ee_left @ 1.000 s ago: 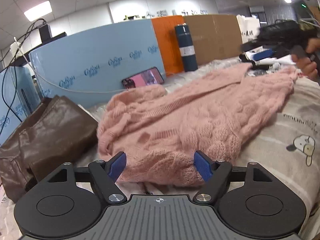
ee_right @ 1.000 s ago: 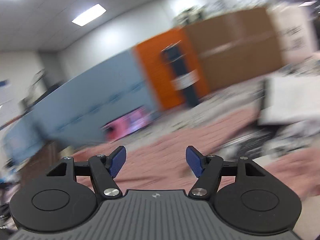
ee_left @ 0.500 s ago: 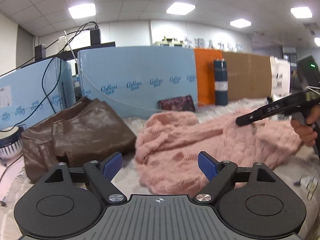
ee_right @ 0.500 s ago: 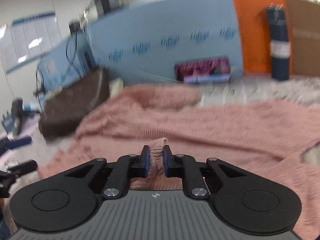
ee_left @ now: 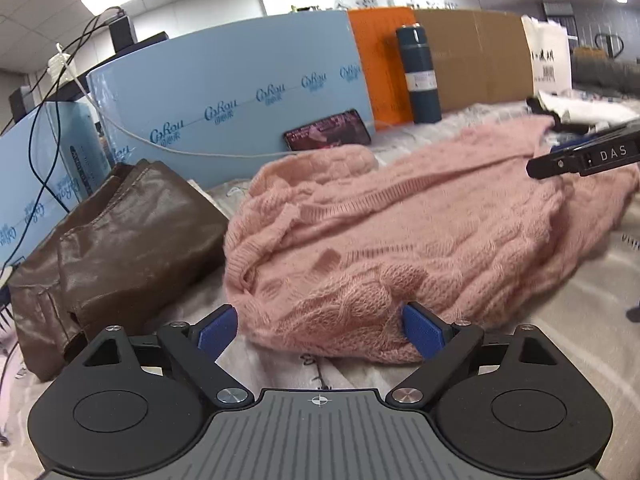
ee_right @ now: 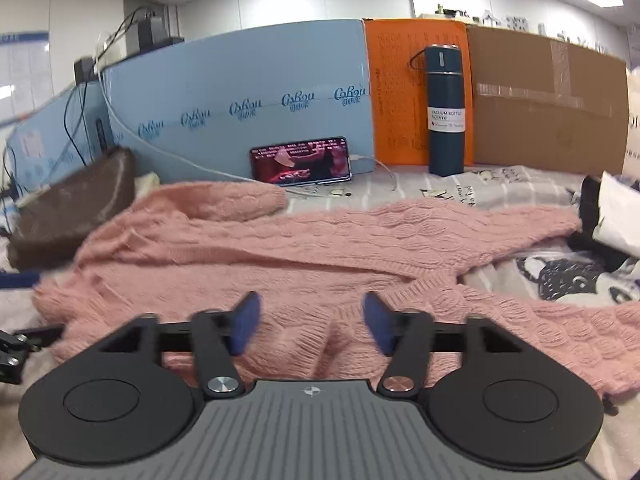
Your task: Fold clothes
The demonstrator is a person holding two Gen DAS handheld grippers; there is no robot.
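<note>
A pink cable-knit sweater [ee_left: 400, 232] lies crumpled on the patterned bedsheet [ee_left: 592, 320]; in the right wrist view the sweater [ee_right: 320, 248] spreads across the middle. My left gripper [ee_left: 320, 328] is open, its blue pads on either side of the sweater's near bunched edge. My right gripper [ee_right: 310, 320] is open just above the knit, with nothing between its fingers. The right gripper's black tip [ee_left: 584, 156] shows at the right edge of the left wrist view, over the sweater's far side.
A brown leather garment [ee_left: 112, 248] lies folded left of the sweater. A phone [ee_right: 301, 159] leans on the blue foam board [ee_right: 240, 104], beside a dark vacuum bottle [ee_right: 445, 112], an orange board and cardboard. White and black items [ee_right: 612, 216] sit at the right.
My right gripper, shut on a fold of the sweater half a second ago, has opened and let it go. The left gripper has moved in close to the sweater's near edge.
</note>
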